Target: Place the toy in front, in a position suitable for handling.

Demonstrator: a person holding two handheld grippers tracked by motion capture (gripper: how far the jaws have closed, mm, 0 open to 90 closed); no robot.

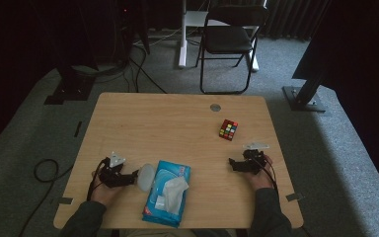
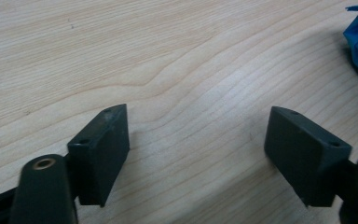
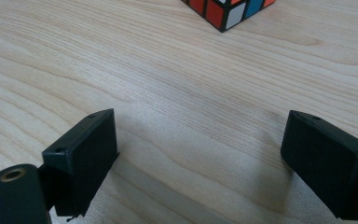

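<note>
left gripper [image 1: 128, 178]: fingers spread, empty | right gripper [image 1: 233, 164]: fingers spread, empty | both low over table

This looked like a lab or test room, not a home. A light wooden worktop [image 1: 177, 123] stood alone on grey carpet [image 1: 335, 148]. Dark curtains [image 1: 286, 17] hung at the back. Black metal stands [image 1: 308, 81] with flat feet stood on both sides. Black cables [image 1: 44, 170] lay loose on the floor. A black folding chair [image 1: 229, 42] and a white post [image 1: 182, 34] stood behind the worktop.
</note>
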